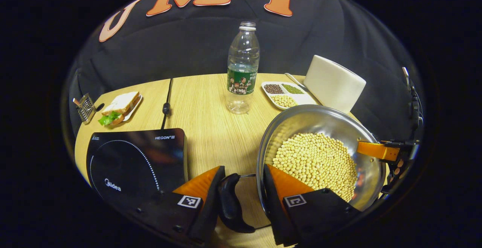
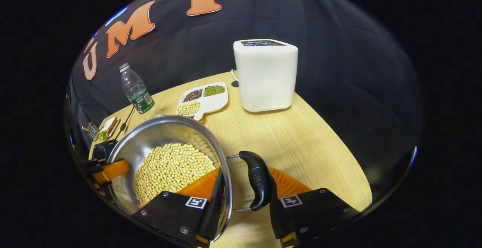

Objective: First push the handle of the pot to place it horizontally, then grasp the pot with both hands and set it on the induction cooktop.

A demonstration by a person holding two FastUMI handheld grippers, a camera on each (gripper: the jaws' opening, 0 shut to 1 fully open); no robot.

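We saw the pot (image 1: pixel 320 153), full of soybeans (image 1: pixel 316 163), on the table (image 1: pixel 207 127) just right of the induction cooktop (image 1: pixel 135 161). Left gripper (image 1: pixel 243 187): fingers straddled the black side handle (image 1: pixel 231 202) w/ one finger inside the rim; firm clamping couldn't be confirmed. Right gripper (image 2: pixel 244 187): likewise around the opposite handle (image 2: pixel 258 180), contact unclear. Both grippers' bases were cut off at frame bottom.

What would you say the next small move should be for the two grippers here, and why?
Probably close both grippers, then lift the pot toward the induction cooktop. In each view a black side handle lies between open fingers, the left gripper straddling one and the right gripper the other, so neither grip looks closed. The pot sits beside the cooktop, full of soybeans.
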